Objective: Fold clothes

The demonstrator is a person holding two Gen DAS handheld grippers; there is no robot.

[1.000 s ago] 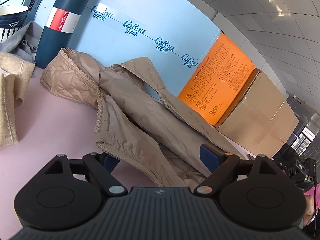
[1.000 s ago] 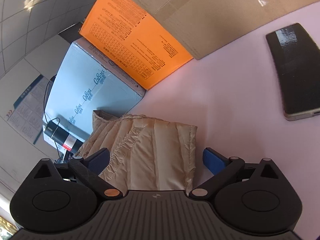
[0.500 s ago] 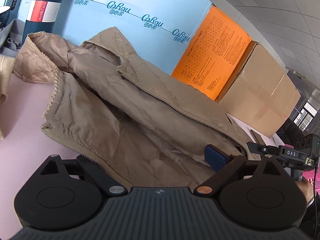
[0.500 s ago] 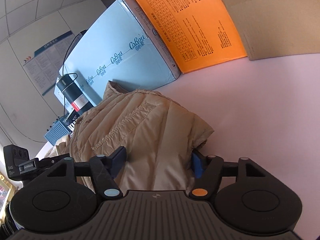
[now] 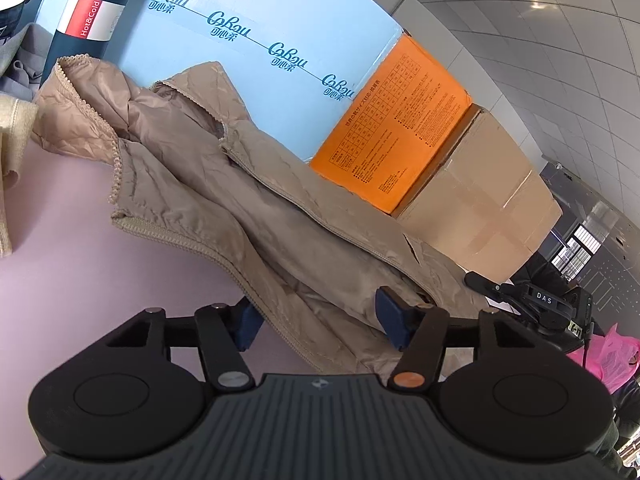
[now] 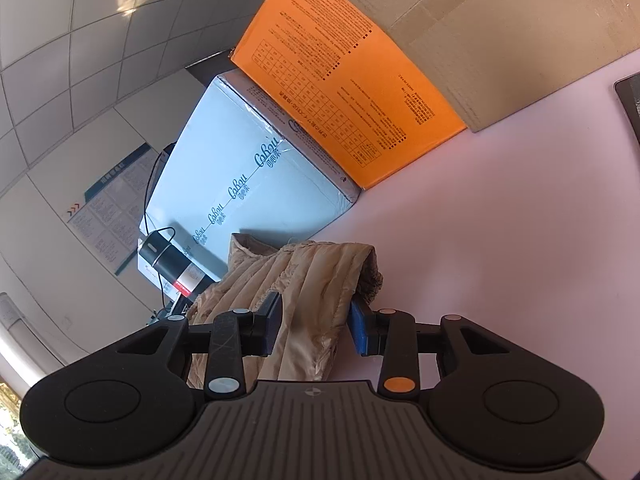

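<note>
Two claws closing at once, quilted fabric between the jaws of each. Left gripper (image 5: 318, 322) straddling the zipper edge and lower hem of the beige jacket (image 5: 224, 184), blue pads closing in from either side, fabric between them but not yet visibly squeezed. Right gripper (image 6: 314, 322) straddling a bunched, lifted fold of the same jacket (image 6: 316, 276), pads hard against the fabric on both sides, clenching on it.

Likely trouble from here:
- Only one slick layer caught by the left claw, zipper edge sliding out once pulled; cause: smooth, puffy fabric and a bite near the very hem.
- Uneven pull between the two claws, skewing the fold; cause: right side already raised, left side flat on the desk (image 5: 80, 264).
- Far collar dragging against the blue box (image 5: 256, 12) and toward the dark flask (image 5: 86, 12); cause: both just behind the hood, at the far edge of the desk.

Jacket lying open on the pink desk, hem at the near edge by the claws, body running away toward the far edge, hood and scalloped collar just beside the blue box. Orange box (image 5: 396, 132) and brown carton (image 5: 488, 208) further along that far edge, well apart from both claws.
</note>
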